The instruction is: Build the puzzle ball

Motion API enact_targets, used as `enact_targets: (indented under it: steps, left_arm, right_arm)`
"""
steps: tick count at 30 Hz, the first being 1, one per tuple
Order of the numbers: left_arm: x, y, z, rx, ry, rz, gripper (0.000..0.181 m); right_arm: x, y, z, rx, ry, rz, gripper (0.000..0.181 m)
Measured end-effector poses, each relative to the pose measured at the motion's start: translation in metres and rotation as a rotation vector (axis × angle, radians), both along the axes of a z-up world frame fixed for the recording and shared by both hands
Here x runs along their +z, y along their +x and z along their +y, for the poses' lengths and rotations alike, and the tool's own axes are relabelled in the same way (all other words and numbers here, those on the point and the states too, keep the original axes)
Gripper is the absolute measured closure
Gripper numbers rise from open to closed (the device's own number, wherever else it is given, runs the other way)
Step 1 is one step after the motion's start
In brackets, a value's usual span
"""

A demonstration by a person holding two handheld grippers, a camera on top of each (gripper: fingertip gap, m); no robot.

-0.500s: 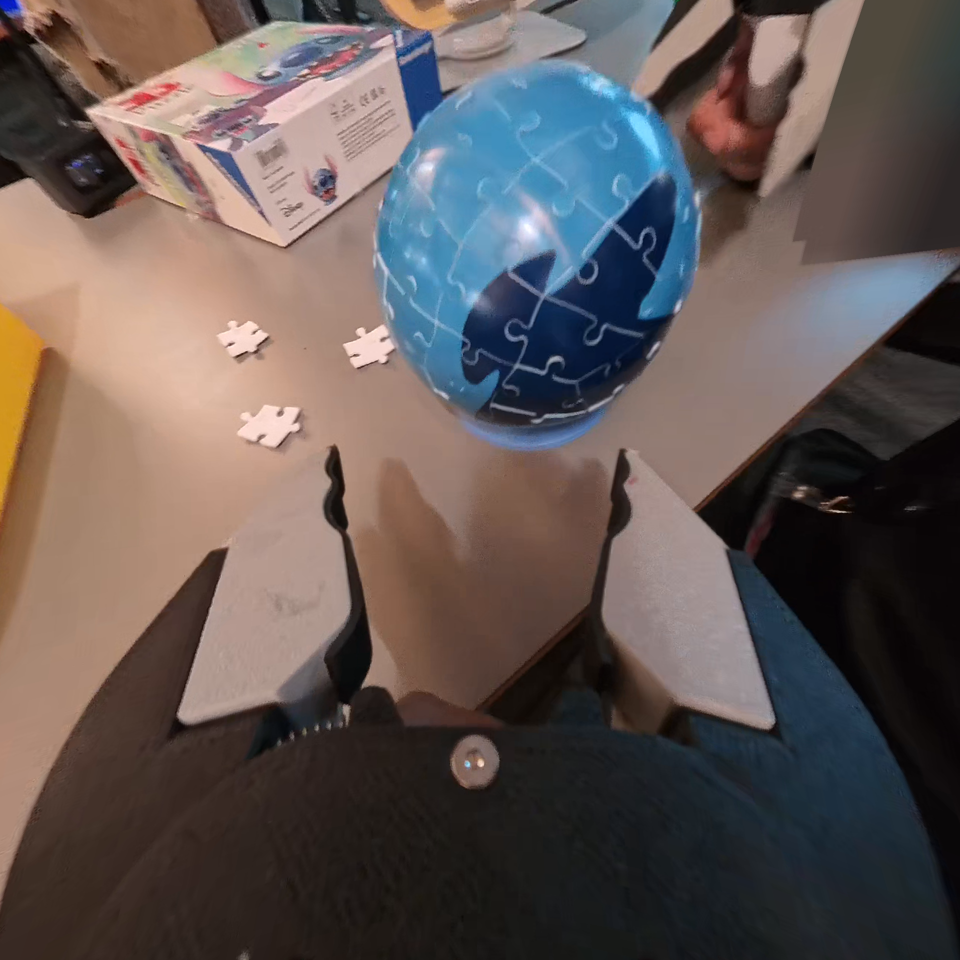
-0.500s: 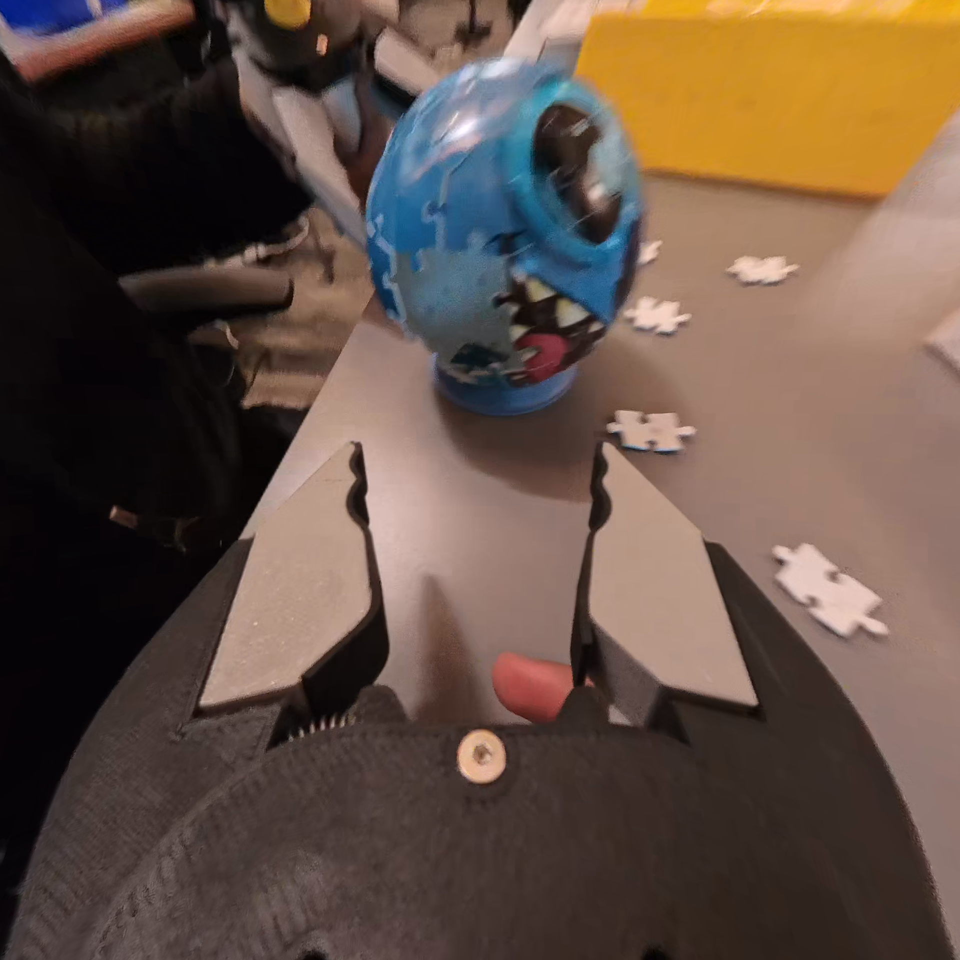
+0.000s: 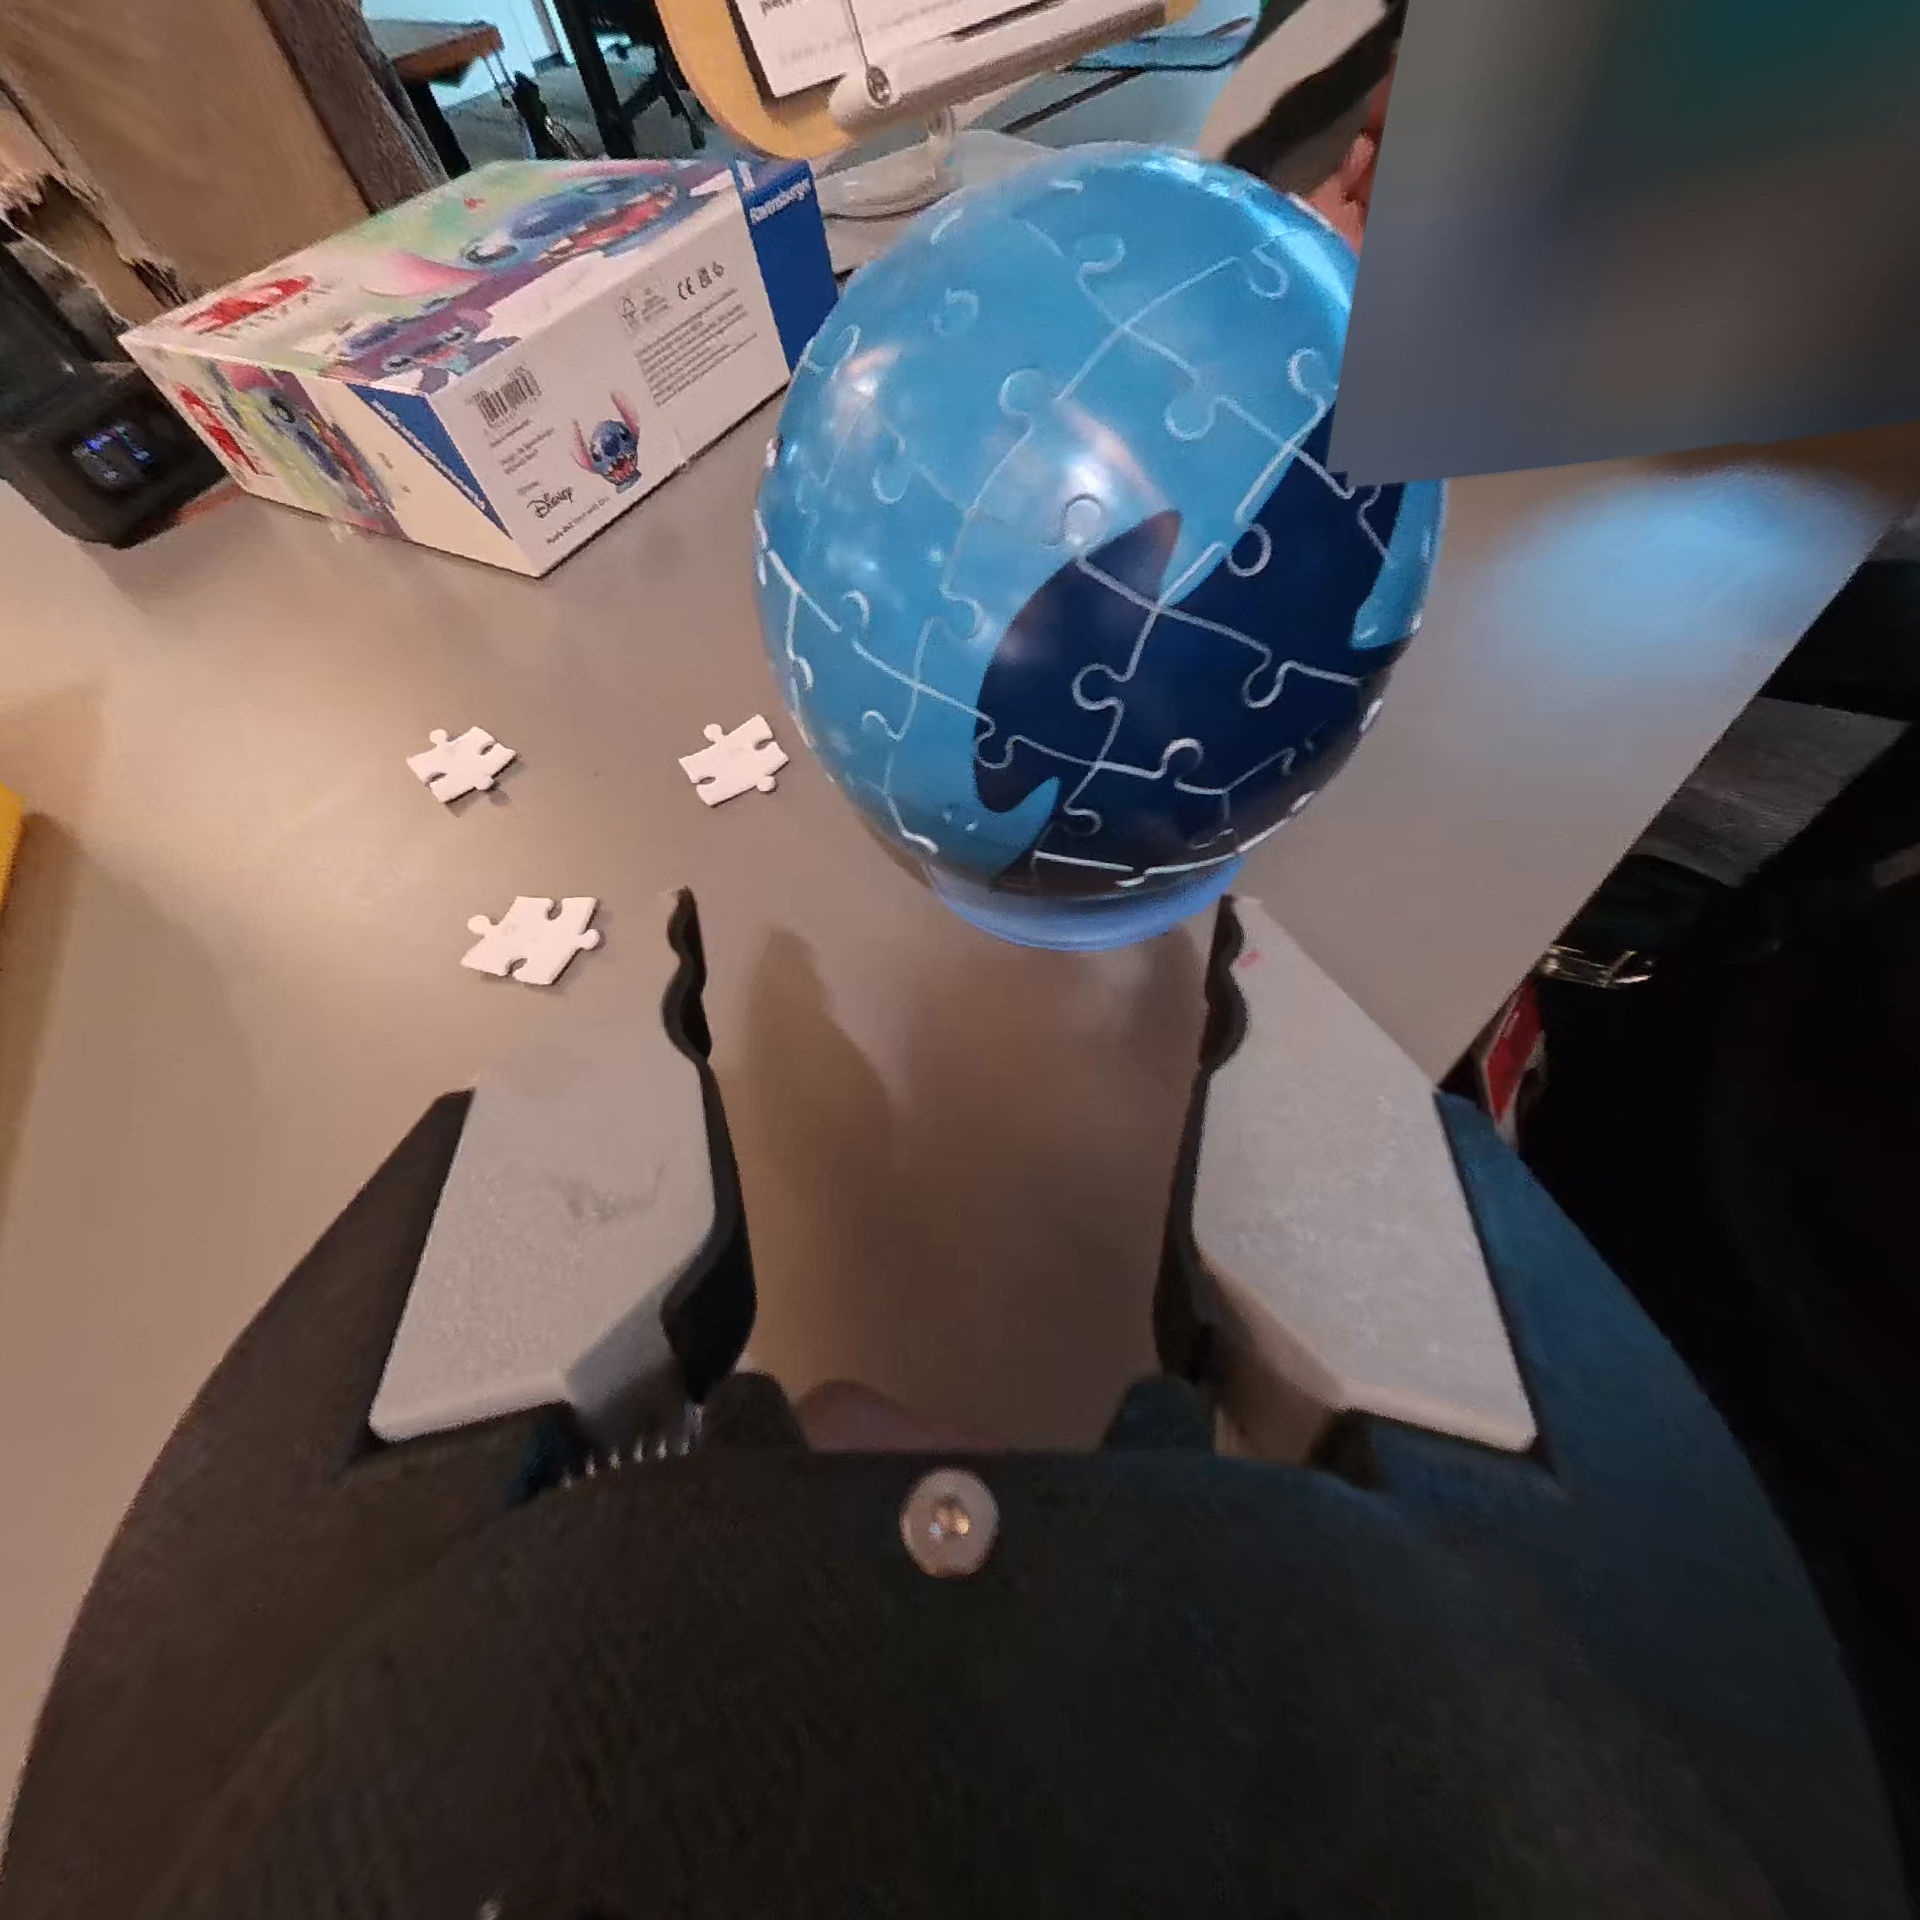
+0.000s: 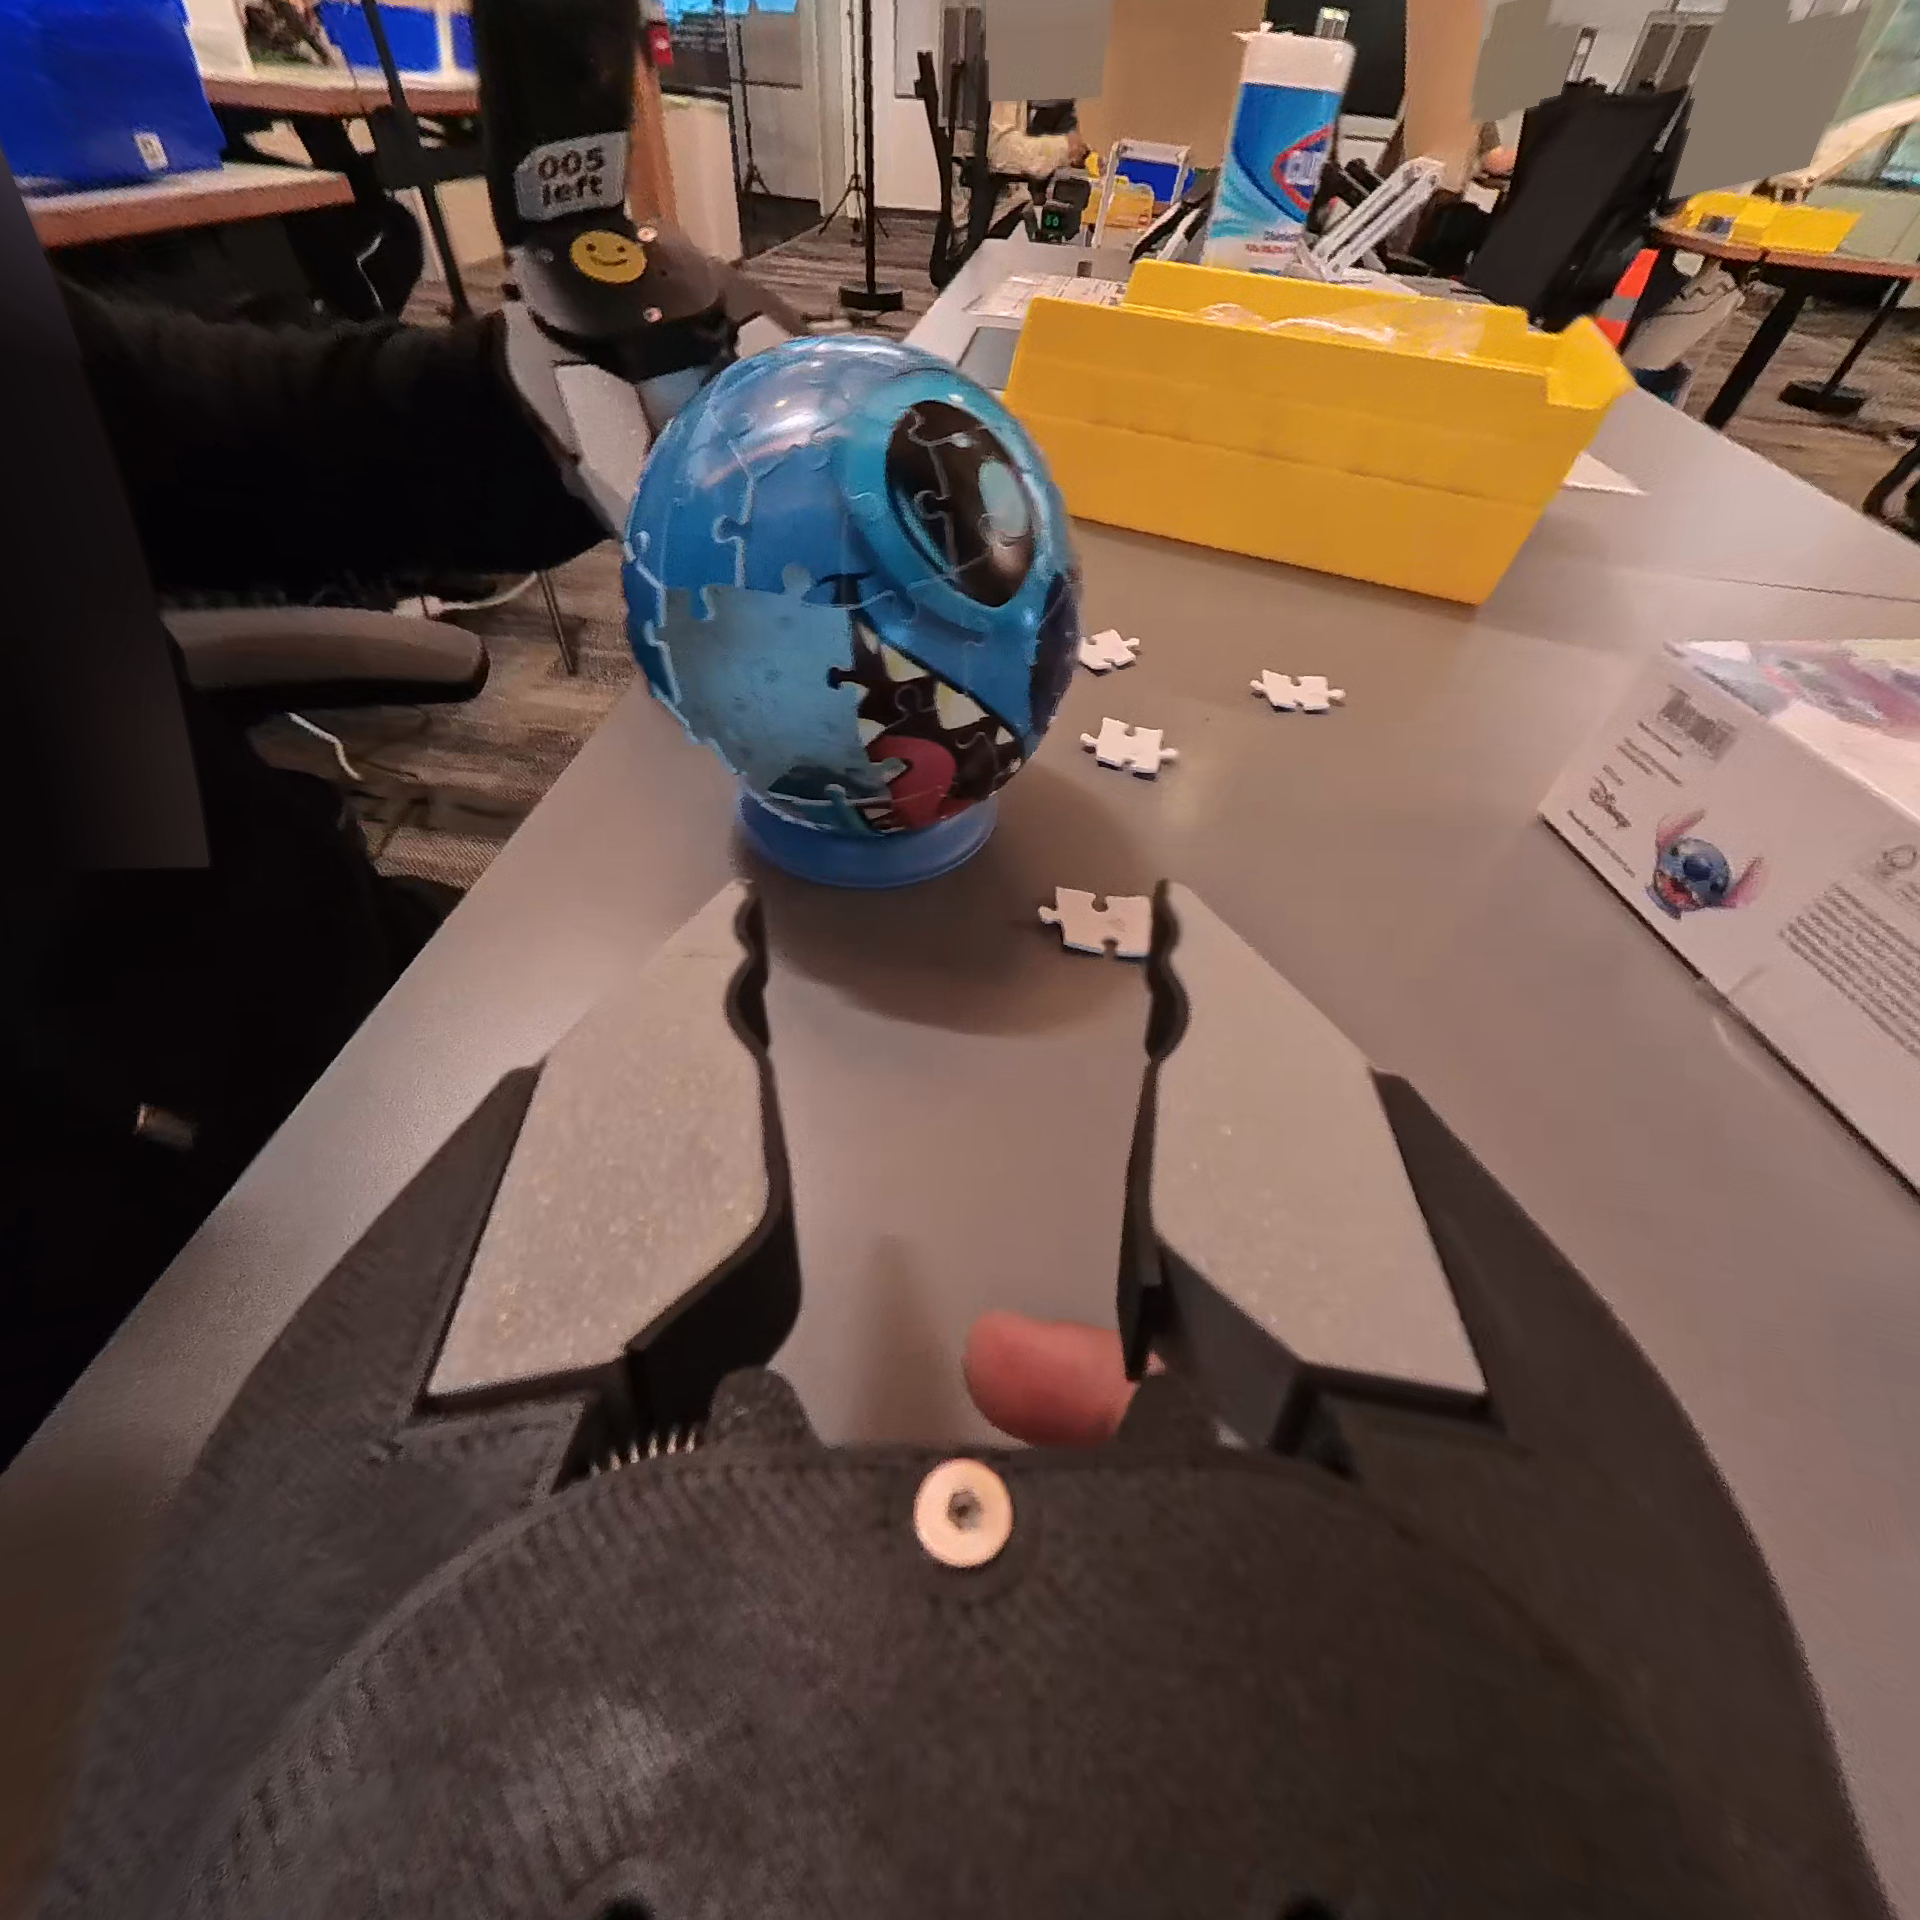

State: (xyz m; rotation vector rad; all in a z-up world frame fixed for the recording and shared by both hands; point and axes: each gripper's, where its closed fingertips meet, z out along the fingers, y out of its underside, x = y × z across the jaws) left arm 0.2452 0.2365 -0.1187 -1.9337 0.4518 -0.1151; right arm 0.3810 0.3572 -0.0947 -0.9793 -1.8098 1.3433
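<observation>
1. Grey table (image 4: 1455, 1039) under both my tools, with an office room behind it.
2. Puzzle ball (image 4: 842, 613) sits upright on its blue stand (image 4: 862, 842) near the table's left edge in my right view; a patch on its side lacks pieces.
3. My left gripper (image 3: 951, 925) has its fingers spread apart, holding nothing, just short of the ball.
4. My right gripper (image 4: 951, 914) is likewise spread and empty.
5. 4 loose white pieces (image 4: 1127, 746) lie beside the ball.
6. Puzzle box (image 3: 499, 384) and yellow bin (image 4: 1299, 447) stand farther off.
</observation>
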Motion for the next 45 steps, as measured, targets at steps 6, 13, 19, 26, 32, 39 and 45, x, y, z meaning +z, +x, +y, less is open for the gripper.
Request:
enact_targets:
  steps: [6, 13, 19, 26, 32, 39, 45]
  left_arm:
    - [-0.006, 0.008, 0.003, -0.067, -0.026, 0.005, 0.081]
    - [-0.003, 0.003, 0.006, -0.062, -0.039, -0.063, 0.087]
    - [-0.009, 0.007, 0.005, -0.064, -0.04, 0.013, 0.088]
    - [-0.008, 0.006, 0.002, -0.052, -0.03, -0.007, 0.088]
    - [-0.008, 0.004, -0.002, -0.047, -0.029, -0.016, 0.088]
    - [-0.008, 0.004, -0.001, -0.051, -0.035, -0.033, 0.088]
    - [-0.009, 0.004, -0.002, -0.049, -0.038, -0.031, 0.088]
  right_arm:
    - [-0.019, 0.002, -0.065, 0.119, 0.239, 0.0, 0.122]
    - [-0.045, -0.009, -0.107, 0.206, 0.456, -0.04, 0.111]
    - [-0.051, -0.026, -0.117, 0.215, 0.488, -0.059, 0.108]
    - [-0.058, -0.04, -0.12, 0.224, 0.461, -0.141, 0.089]
    - [-0.061, -0.042, -0.122, 0.249, 0.429, -0.191, 0.092]
    - [-0.064, -0.042, -0.124, 0.281, 0.396, -0.242, 0.095]
    - [-0.064, -0.034, -0.126, 0.332, 0.368, -0.259, 0.098]
